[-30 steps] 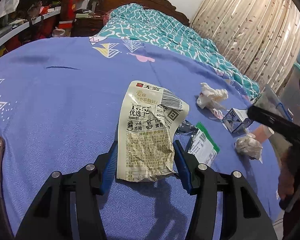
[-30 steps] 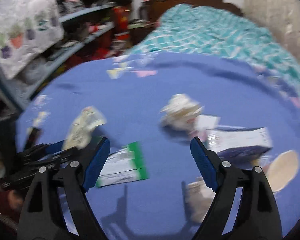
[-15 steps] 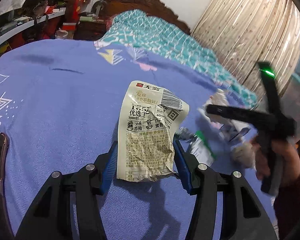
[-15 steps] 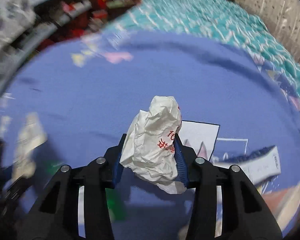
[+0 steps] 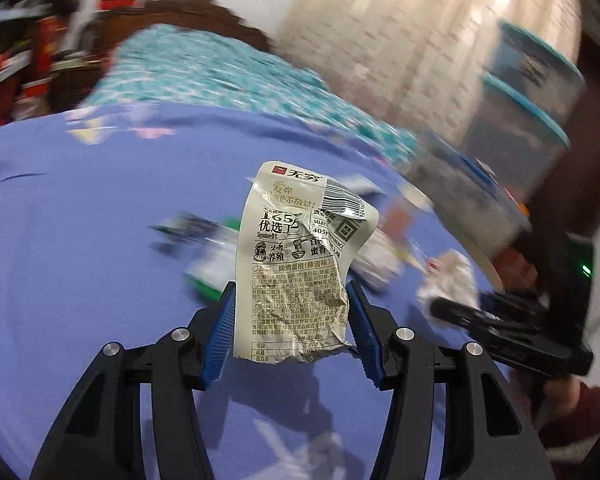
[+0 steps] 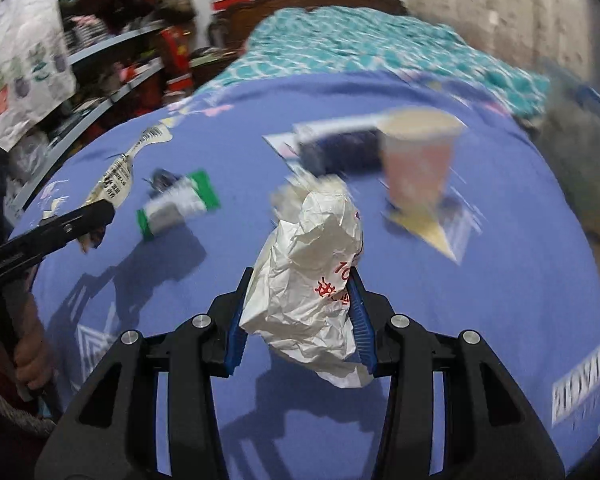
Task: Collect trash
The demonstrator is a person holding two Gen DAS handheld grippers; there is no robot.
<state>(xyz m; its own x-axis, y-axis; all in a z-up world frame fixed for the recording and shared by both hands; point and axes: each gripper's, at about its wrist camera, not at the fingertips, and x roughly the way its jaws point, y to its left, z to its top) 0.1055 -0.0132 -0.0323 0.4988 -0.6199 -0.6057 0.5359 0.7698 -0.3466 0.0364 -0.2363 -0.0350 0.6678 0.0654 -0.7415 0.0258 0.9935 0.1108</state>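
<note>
My left gripper [image 5: 290, 300] is shut on a cream snack wrapper [image 5: 300, 264] with black print and holds it upright above the blue table cover [image 5: 80, 240]. My right gripper [image 6: 298, 292] is shut on a crumpled white paper ball [image 6: 312, 276] with red print, lifted off the cover. The right gripper also shows at the right of the left wrist view [image 5: 500, 320], with the paper ball [image 5: 452, 276] in it. The left gripper [image 6: 84, 216] and its wrapper [image 6: 120, 176] show at the left of the right wrist view.
On the blue cover lie a green and white packet [image 6: 180, 204], a dark blue carton [image 6: 340, 148], a pink paper cup [image 6: 416, 160] and another white crumpled paper [image 6: 300, 192]. A teal quilt [image 6: 360, 48] lies behind. Shelves [image 6: 112, 60] stand at the left, stacked plastic bins [image 5: 528, 92] at the right.
My right gripper has closed on the white paper ball and lifted it, then swung right. My left gripper has swung right and kept hold of the wrapper.
</note>
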